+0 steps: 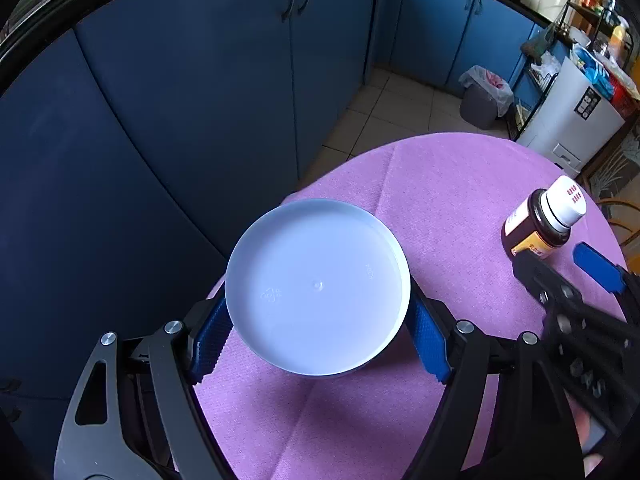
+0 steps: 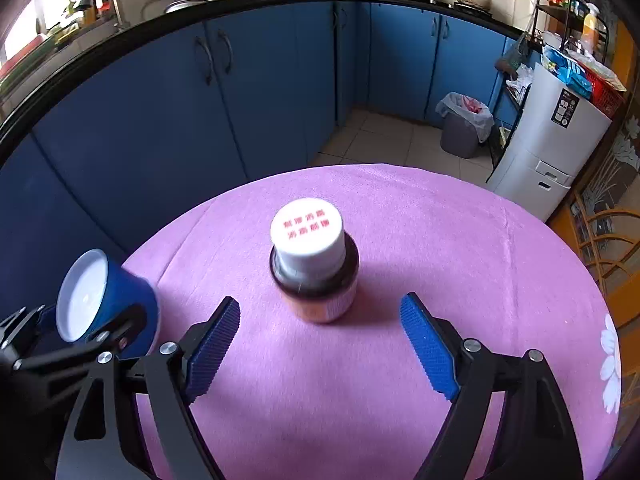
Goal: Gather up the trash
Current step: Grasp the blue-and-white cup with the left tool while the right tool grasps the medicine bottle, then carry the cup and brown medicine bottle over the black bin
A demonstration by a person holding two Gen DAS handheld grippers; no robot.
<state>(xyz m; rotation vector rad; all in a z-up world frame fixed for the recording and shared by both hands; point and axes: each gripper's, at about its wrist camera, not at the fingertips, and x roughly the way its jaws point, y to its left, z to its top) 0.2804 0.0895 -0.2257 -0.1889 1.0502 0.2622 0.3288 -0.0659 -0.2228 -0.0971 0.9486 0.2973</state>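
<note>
Two items stand on the pink-clothed worktop (image 1: pixel 440 184), one per gripper. Left wrist view: the white-lidded blue tub (image 1: pixel 318 286) sits upright directly between the left gripper (image 1: pixel 320 336) fingers (image 1: pixel 430 340), lid facing the camera, vertical axis; the fingers flank its wall on both sides, but whether the pads already press it cannot be told, so no grip is logged. The tub is near the worktop's left edge, with the blue cabinets (image 1: pixel 180 120) beyond; room to lift is open overhead. The brown bottle (image 1: pixel 536 220) stands well to the right, just beyond the right gripper's tip. Right wrist view: the brown bottle (image 2: pixel 314 268), white cap up, stands upright just ahead of the right gripper (image 2: pixel 320 344), centred on the gap; the fingers (image 2: pixel 428 352) are spread wide with nothing between them. Judgement: a short forward advance brings them around it. Bare cloth surrounds it. A lined bin (image 2: pixel 464 124) stands on the floor beyond the far edge.
</note>
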